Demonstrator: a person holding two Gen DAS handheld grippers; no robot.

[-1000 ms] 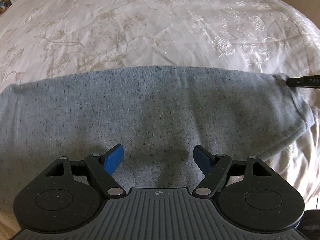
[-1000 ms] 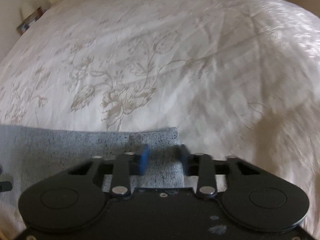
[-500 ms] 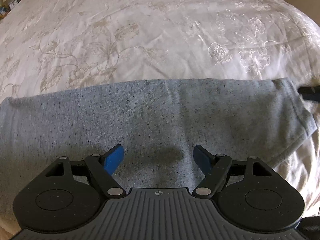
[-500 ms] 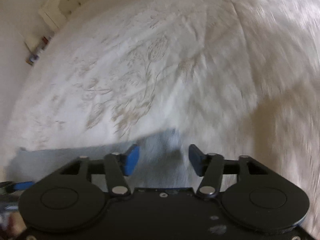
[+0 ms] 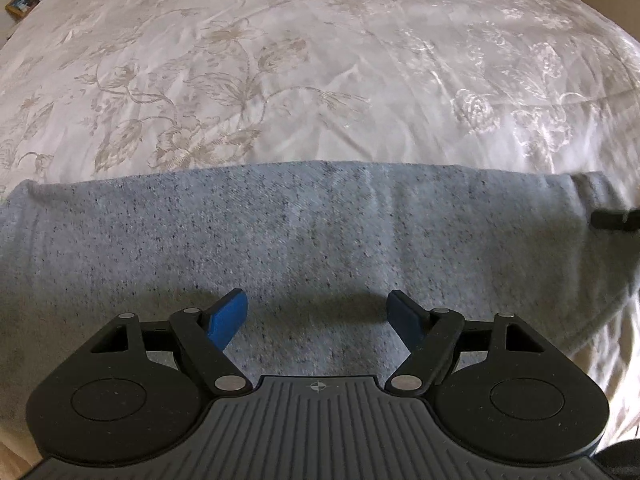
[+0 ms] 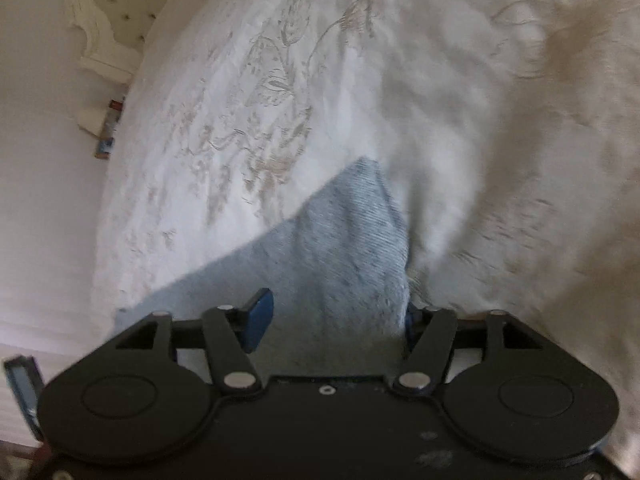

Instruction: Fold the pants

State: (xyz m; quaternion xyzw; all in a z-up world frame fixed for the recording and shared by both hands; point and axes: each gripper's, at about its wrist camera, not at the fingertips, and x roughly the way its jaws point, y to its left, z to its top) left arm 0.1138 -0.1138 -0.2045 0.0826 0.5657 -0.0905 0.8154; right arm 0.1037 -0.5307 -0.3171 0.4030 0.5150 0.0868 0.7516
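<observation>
Grey speckled pants (image 5: 304, 240) lie folded in a long band across the white bedspread (image 5: 320, 60). My left gripper (image 5: 316, 312) hovers over the middle of the band, jaws wide open and nothing between them. In the right wrist view, the end corner of the pants (image 6: 344, 248) runs up between the jaws of my right gripper (image 6: 336, 316). Its jaws are closing around that cloth and still stand apart. The left blue pad (image 6: 260, 312) is clear of the fabric and the right one is mostly hidden behind the cloth edge. A right fingertip (image 5: 614, 220) shows at the band's right end.
The embroidered bedspread (image 6: 500, 100) spreads beyond the pants on all sides. A white tufted headboard (image 6: 104, 20) and small items (image 6: 108, 128) on a bedside surface stand at the far left. More bedside items (image 5: 24, 0) show in the left wrist view's top left corner.
My right gripper let go of the pants corner, opened wide, rolled and dipped toward the bed, so its view tilted. The left gripper stayed open and hardly moved over the pants.
</observation>
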